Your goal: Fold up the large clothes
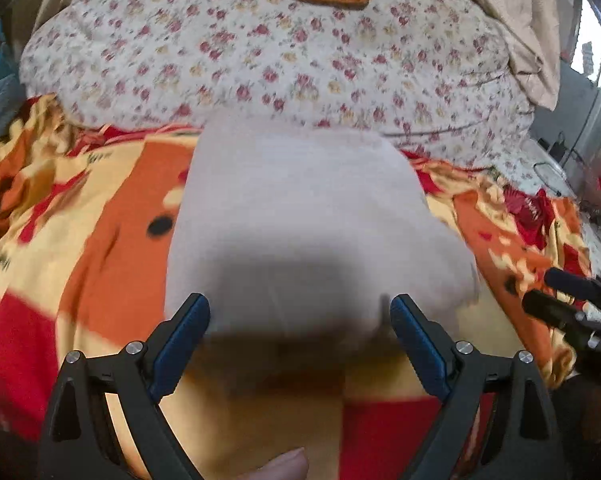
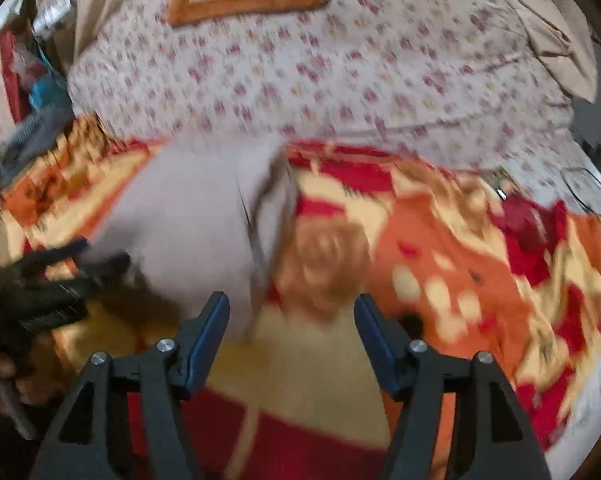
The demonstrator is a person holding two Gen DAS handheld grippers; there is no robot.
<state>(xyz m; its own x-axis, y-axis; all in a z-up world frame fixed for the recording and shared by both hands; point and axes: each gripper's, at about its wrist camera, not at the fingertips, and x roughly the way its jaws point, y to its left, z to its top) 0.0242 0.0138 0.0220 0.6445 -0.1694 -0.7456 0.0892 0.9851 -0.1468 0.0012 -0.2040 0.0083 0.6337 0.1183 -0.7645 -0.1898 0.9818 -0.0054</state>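
Left wrist view, left gripper [image 1: 299, 310] jaws wide over folded white cloth [image 1: 300, 216] on orange blanket [image 1: 100, 216], nothing gripped, right gripper [image 2: 292, 312] jaws apart, empty.

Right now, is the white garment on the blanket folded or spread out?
Folded. The white garment lies as a compact rectangle on the orange blanket, with layered edges visible on its right side in the right wrist view.
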